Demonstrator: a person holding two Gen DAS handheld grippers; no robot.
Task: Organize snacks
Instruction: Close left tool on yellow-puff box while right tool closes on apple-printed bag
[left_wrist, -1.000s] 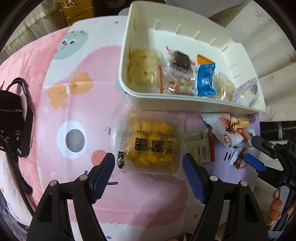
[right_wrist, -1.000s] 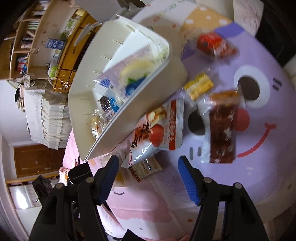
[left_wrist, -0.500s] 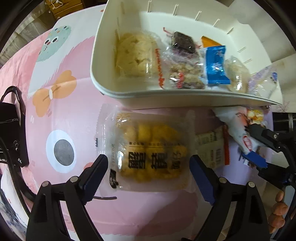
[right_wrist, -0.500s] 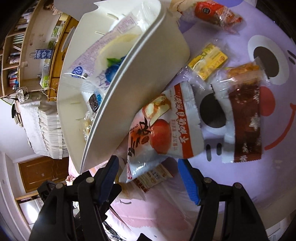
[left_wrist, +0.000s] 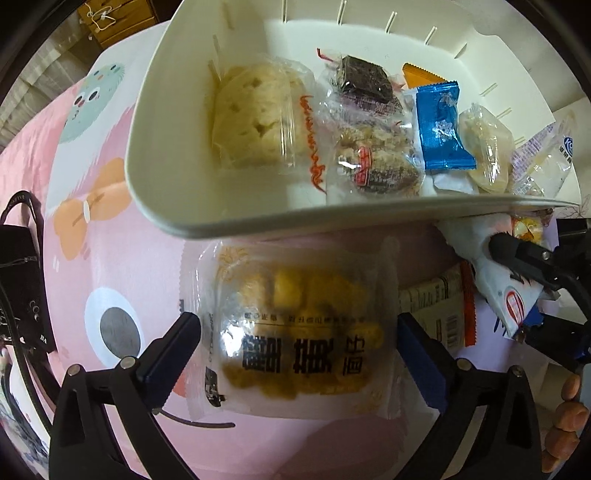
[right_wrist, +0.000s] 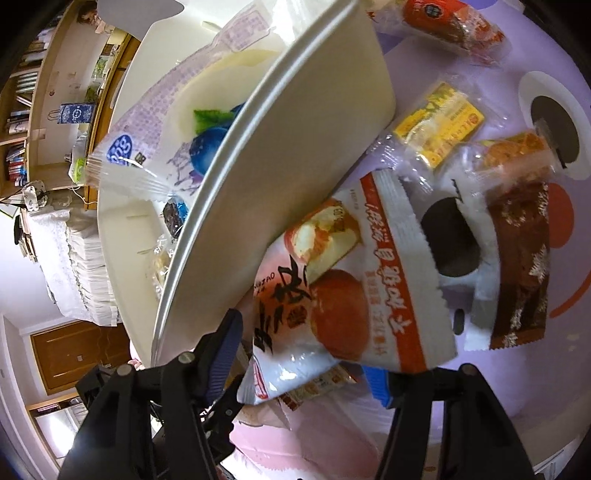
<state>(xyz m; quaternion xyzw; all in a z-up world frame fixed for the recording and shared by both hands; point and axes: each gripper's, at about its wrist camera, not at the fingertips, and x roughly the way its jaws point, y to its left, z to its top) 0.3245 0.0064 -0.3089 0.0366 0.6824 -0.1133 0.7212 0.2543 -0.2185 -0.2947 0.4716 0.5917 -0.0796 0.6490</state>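
left gripper (left_wrist: 299, 354): jaws widening, straddling yellow snack pack (left_wrist: 295, 332) lying beside white tray (left_wrist: 332, 218), not pinching | right gripper (right_wrist: 306, 354): jaws narrowing around red-and-white bun packet (right_wrist: 351, 302); contact unclear

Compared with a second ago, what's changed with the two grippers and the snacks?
The left gripper has come down over the yellow snack pack, its jaws just opening wider to straddle it, not gripping. The right gripper has closed in on the white and red bun packet, its jaws just narrowing around the packet's corner; whether they pinch it is unclear. The white bin and its snacks, and the other packets, lie as before.
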